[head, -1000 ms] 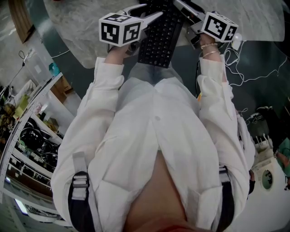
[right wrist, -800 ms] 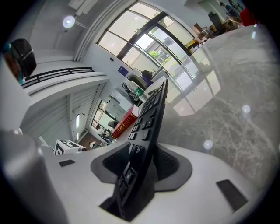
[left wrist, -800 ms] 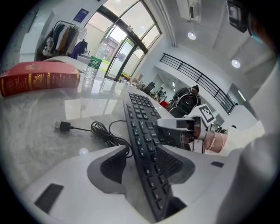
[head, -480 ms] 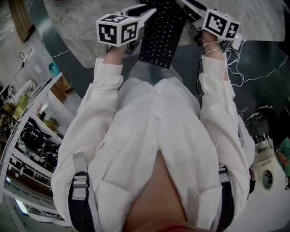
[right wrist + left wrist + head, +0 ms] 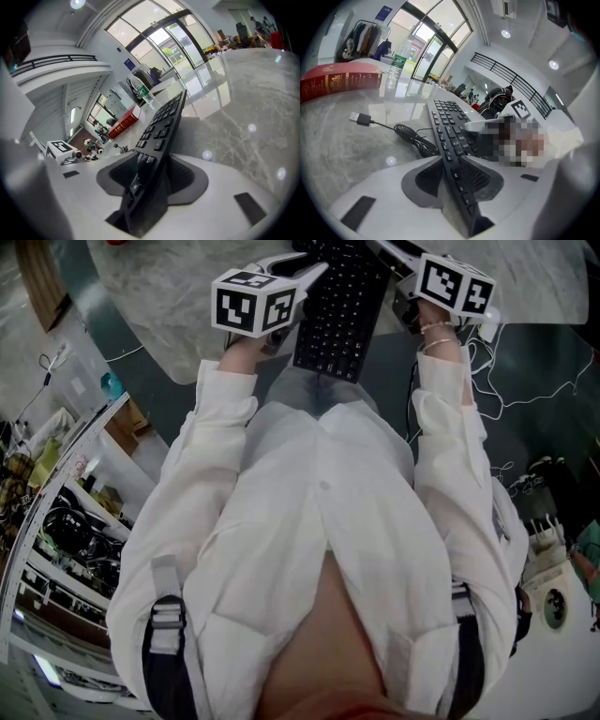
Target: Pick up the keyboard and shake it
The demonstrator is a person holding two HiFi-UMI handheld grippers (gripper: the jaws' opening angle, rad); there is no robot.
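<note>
My left gripper (image 5: pixel 457 176) has just been closing. Its jaws have come in from a wide setting to a narrow one, and the keyboard (image 5: pixel 449 133) stands between them with a pad bearing on each side of its thin body. My right gripper (image 5: pixel 149 185) has not altered its setting. Its jaws are likewise clamped on the keyboard, which rises edge-on out of them in the right gripper view. The keyboard is therefore held from both sides. In the head view, the left gripper is on the keyboard's left edge and the right gripper on its right edge. Its near end projects past the rim of the table (image 5: pixel 169 324), above my lap. Compared with a second ago, the head view shows both grippers and the keyboard in almost the same place. The only real change is the left grip.

My judgement is that the pick-up is now secured and the shake can begin, because a second hold prevents the board from pivoting in one jaw. Beyond the jaws, the cable (image 5: pixel 415 139) lies coiled on the table beside the keyboard and ends in a loose USB plug (image 5: pixel 360 119). It may drag or whip during shaking. Farther off stand a red book (image 5: pixel 340 83) and a water bottle (image 5: pixel 396 65), well apart from the keyboard.
</note>
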